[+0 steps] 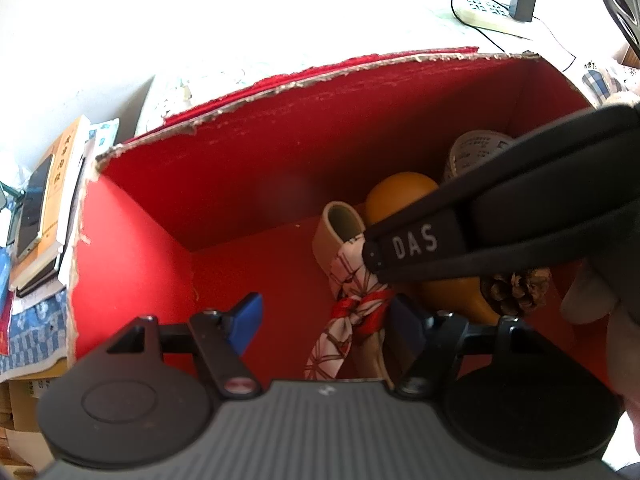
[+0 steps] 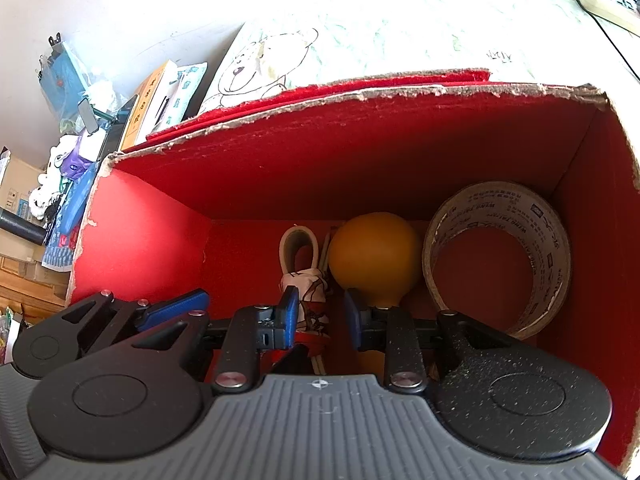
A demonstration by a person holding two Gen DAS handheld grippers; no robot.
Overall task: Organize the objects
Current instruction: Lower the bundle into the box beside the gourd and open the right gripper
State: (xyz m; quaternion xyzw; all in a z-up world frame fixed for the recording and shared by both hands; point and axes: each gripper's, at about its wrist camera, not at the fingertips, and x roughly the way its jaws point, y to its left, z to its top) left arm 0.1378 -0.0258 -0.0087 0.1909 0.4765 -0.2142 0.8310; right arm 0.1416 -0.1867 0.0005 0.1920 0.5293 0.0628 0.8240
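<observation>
A red cardboard box (image 1: pixel 248 176) (image 2: pixel 360 152) holds an orange gourd (image 1: pixel 400 196) (image 2: pixel 376 256), a cream loop tied with a red-and-white patterned cloth (image 1: pixel 352 280) (image 2: pixel 308 280), a roll of printed tape (image 2: pixel 496 256) (image 1: pixel 476 152) and a pine cone (image 1: pixel 516 288). My left gripper (image 1: pixel 328 320) is open over the box floor, beside the cloth. My right gripper (image 2: pixel 320 316) is open inside the box, its fingers either side of the cloth bundle, next to the gourd's neck. Its black body (image 1: pixel 520 216) crosses the left wrist view.
Stacked books and a phone (image 1: pixel 44 208) lie left of the box, with toys and packets (image 2: pixel 76 148) further left. A bear-print cloth (image 2: pixel 272 64) lies behind the box. A power strip with a charger (image 1: pixel 504 8) sits at the far right.
</observation>
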